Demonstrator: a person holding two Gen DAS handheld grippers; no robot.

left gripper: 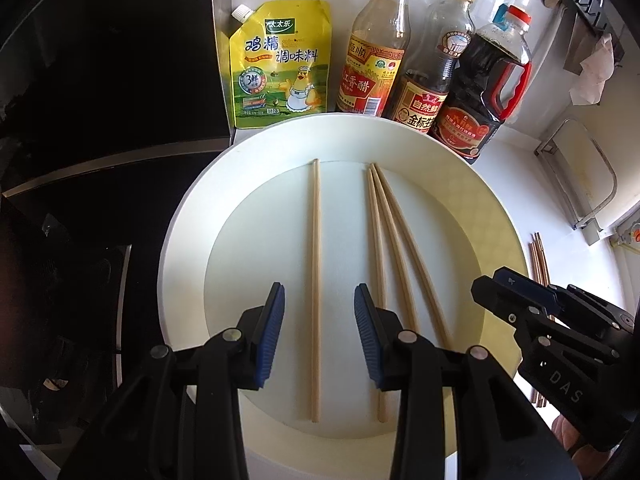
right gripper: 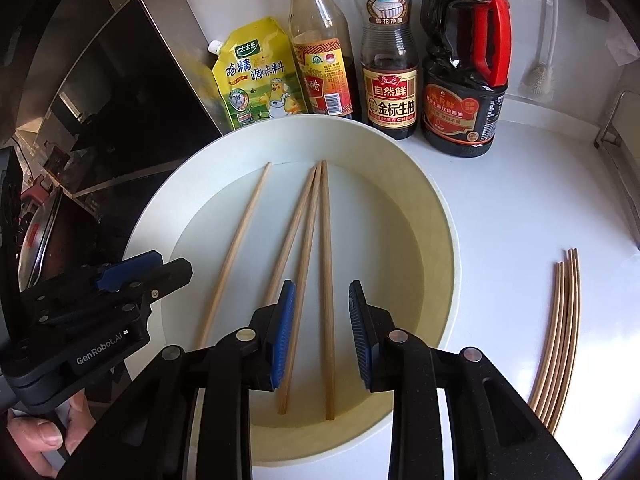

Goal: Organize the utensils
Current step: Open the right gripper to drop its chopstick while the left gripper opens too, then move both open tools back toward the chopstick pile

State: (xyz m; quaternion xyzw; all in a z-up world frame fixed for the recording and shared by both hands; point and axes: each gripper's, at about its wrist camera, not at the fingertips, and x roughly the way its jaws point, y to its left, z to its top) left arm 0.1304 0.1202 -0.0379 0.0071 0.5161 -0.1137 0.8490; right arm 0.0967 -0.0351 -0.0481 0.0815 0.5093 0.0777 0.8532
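Observation:
A large white plate [left gripper: 188, 216] [right gripper: 444, 216] on the counter holds several wooden chopsticks. One chopstick [left gripper: 315, 264] [right gripper: 240, 248] lies apart at the left; three others [left gripper: 394, 248] [right gripper: 316, 256] lie fanned from a shared far tip. My left gripper [left gripper: 319, 314] is open above the plate, its jaws either side of the single chopstick. My right gripper [right gripper: 322, 310] is open over the rightmost chopstick [right gripper: 327, 280] of the fan. Each gripper also shows in the other's view: the right gripper's body [left gripper: 560, 336] and the left gripper's body [right gripper: 108, 296]. A bundle of several chopsticks [right gripper: 560, 336] [left gripper: 538, 264] lies on the counter right of the plate.
Behind the plate stand a yellow seasoning pouch [left gripper: 280, 64] [right gripper: 256, 76], a vinegar bottle [left gripper: 376, 48] [right gripper: 320, 56], a soy sauce bottle [left gripper: 436, 64] [right gripper: 388, 60] and a dark jug with a red handle [left gripper: 488, 88] [right gripper: 464, 76]. A black stove [left gripper: 100, 100] lies left. A metal rack [left gripper: 580, 176] stands right.

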